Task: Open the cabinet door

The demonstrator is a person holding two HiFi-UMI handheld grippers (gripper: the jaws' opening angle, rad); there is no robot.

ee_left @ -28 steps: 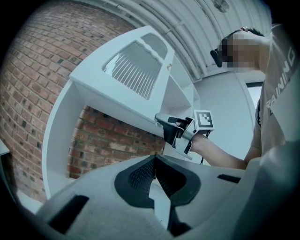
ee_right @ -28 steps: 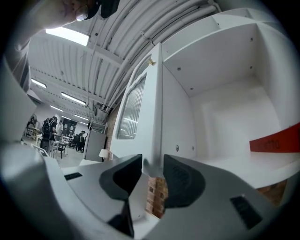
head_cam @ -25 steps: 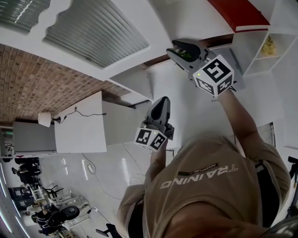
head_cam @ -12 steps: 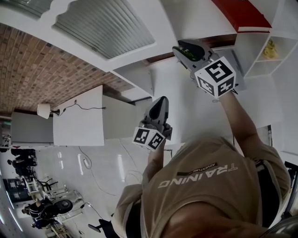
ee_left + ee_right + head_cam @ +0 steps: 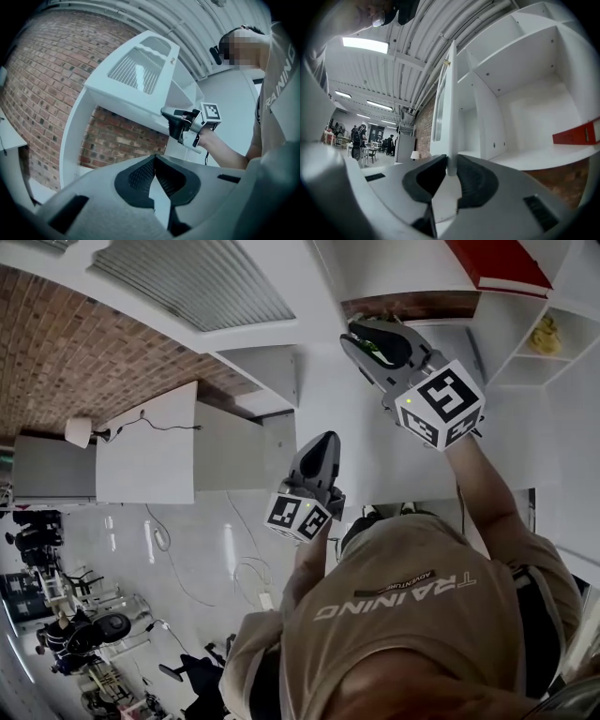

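The cabinet door (image 5: 451, 93) stood edge-on between the jaws of the right gripper (image 5: 450, 166), which had just been closing on it, and no slack was left there. To the door's right the shelf bays (image 5: 525, 70) lay open and deep (only a red book (image 5: 576, 133) lay on the shelf board). Left of the door the hall ran clear along a brick wall (image 5: 423, 117). The left gripper (image 5: 325, 442) hung in free air, apart from the door.
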